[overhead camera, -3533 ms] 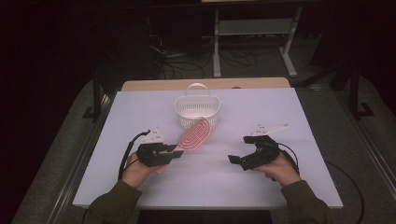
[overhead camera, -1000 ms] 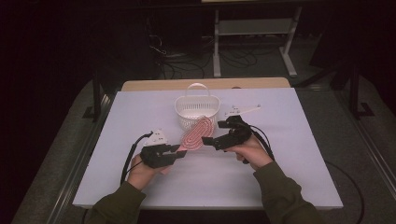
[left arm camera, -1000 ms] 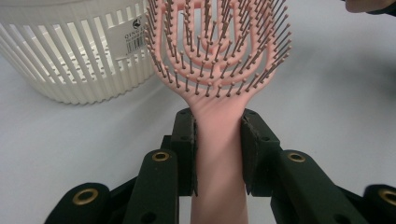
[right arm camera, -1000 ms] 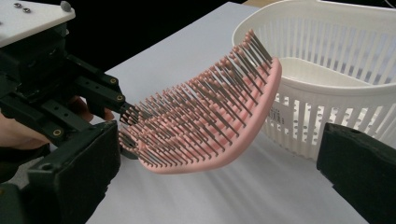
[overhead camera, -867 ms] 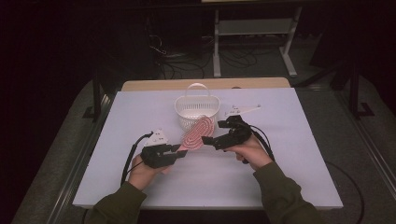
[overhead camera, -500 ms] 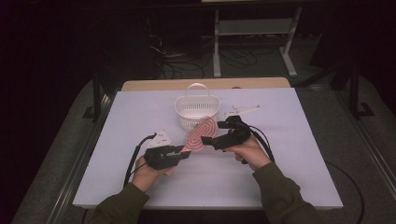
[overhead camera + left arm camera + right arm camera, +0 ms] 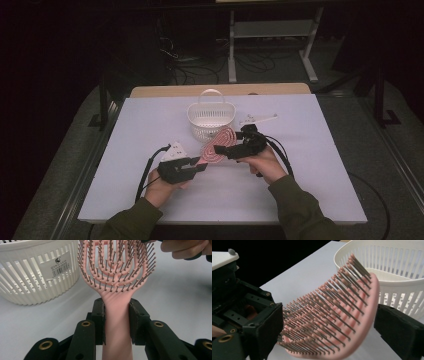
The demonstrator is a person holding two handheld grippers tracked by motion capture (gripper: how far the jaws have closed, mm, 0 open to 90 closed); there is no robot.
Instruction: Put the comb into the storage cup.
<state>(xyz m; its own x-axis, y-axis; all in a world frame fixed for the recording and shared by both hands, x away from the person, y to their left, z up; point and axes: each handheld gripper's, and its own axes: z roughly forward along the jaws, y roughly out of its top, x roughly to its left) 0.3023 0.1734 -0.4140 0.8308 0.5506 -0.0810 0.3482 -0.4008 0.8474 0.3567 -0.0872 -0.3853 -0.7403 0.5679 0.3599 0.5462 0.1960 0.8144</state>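
Your table (image 7: 310,165) carries a white basket (image 7: 210,120) at its middle, far side. Just in front of it, your pink brush (image 7: 218,145) hangs above the table between your two grippers, bristles up, head toward the basket. Your left gripper (image 7: 116,315) has its fingers (image 7: 98,317) clamped on the brush handle. Your right gripper (image 7: 327,335) straddles the brush head, one finger on the bristle side, the other at its back; the fingers are spread, not pinching.
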